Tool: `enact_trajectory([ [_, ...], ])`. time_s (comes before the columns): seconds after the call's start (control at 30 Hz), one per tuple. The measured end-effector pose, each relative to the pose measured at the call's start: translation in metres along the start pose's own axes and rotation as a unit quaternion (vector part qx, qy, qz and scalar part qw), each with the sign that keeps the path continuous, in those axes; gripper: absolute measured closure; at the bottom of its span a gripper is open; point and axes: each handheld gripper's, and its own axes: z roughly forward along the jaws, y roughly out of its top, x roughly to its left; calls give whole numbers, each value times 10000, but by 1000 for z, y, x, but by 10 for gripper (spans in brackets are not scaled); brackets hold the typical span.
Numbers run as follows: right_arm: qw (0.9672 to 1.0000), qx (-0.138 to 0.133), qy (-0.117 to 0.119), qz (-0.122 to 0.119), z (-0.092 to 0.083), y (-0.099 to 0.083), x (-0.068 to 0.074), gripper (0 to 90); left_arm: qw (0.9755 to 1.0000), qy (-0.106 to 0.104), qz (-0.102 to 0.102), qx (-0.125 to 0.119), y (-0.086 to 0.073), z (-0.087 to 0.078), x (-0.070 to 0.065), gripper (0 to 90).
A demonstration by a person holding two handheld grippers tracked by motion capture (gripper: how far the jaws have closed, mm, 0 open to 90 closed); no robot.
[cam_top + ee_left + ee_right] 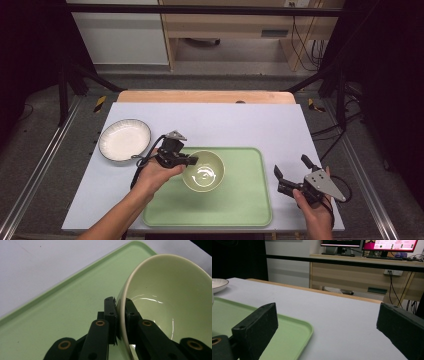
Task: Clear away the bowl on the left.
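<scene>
the left gripper point(192, 160) has the pale green bowl point(203, 171) pinched by its rim, one jaw inside the wall and one outside, and the bowl sits over the green tray point(240, 200), toward its upper left part. in the left gripper view the bowl point(170, 305) looks tilted, so i'd level it and lower it slowly until its foot rests flat on the tray point(62, 322) before letting go. the right gripper point(291, 172) waits off the tray's right edge, jaws spread wide around nothing. the bowl holds nothing but a glossy shine; the white plate point(124, 139) to the left is bare too.
</scene>
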Motion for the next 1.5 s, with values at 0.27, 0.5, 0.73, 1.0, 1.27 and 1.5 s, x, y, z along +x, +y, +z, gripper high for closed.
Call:
enact_trajectory([
  [0.27, 10000, -6, 1, 1, 0, 0, 0, 39, 10000, -76, -22, 35, -3, 1, -1, 835],
  [0.5, 10000, -7, 6, 0, 0, 0, 0, 39, 9999, -108, -5, 63, -5, 3, -3, 835],
  [0.73, 10000, -3, 7, 2, 0, 0, 0, 39, 9999, -143, -24, 90, -9, 4, -3, 835],
  [1.0, 10000, 16, 20, -8, 1, -1, 0, 40, 9998, -144, -61, 113, -12, 3, 0, 834],
  [1.27, 10000, 22, 15, -10, 0, -1, 0, 41, 9998, -153, -66, 144, -16, 3, 2, 834],
  [1.5, 10000, 30, 26, -2, 1, -1, 1, 42, 9996, -150, -162, 161, -21, 4, 7, 834],
])
